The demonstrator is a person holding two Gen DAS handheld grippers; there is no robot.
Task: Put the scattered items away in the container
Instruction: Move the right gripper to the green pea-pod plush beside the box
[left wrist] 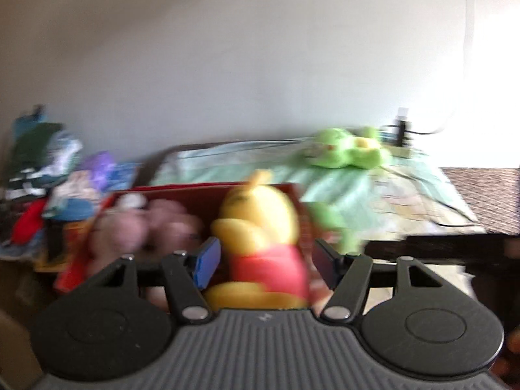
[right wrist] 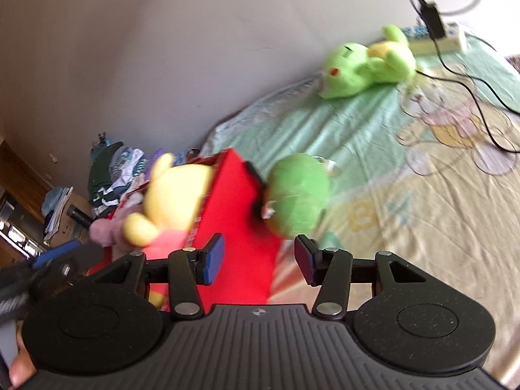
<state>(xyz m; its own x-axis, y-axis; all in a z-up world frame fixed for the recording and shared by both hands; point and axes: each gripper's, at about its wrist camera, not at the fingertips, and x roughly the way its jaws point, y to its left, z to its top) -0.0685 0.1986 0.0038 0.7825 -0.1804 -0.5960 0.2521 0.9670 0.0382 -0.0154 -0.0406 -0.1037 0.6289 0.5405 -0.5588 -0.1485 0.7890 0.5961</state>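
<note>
A red box (left wrist: pixel 201 186) stands at the bed's edge. Inside it lies a pink plush (left wrist: pixel 152 224), and a yellow bear in a red shirt (left wrist: pixel 260 227) sits upright at its right end. My left gripper (left wrist: pixel 265 265) is open just in front of the bear. Its pads flank the bear in the view, but the bear is as blurred as the background. My right gripper (right wrist: pixel 260 261) is open and empty above the red box's outer wall (right wrist: pixel 240 214). A round green plush (right wrist: pixel 295 195) lies against that wall on the sheet. Another green plush (right wrist: pixel 364 65) lies far back by the wall.
The bed has a pale green printed sheet (right wrist: pixel 390 195). A power strip with black cables (right wrist: pixel 435 37) lies at its far end. A heap of clothes and bags (left wrist: pixel 39 162) is piled left of the box. The bed's dark edge (left wrist: pixel 422 243) runs along the right.
</note>
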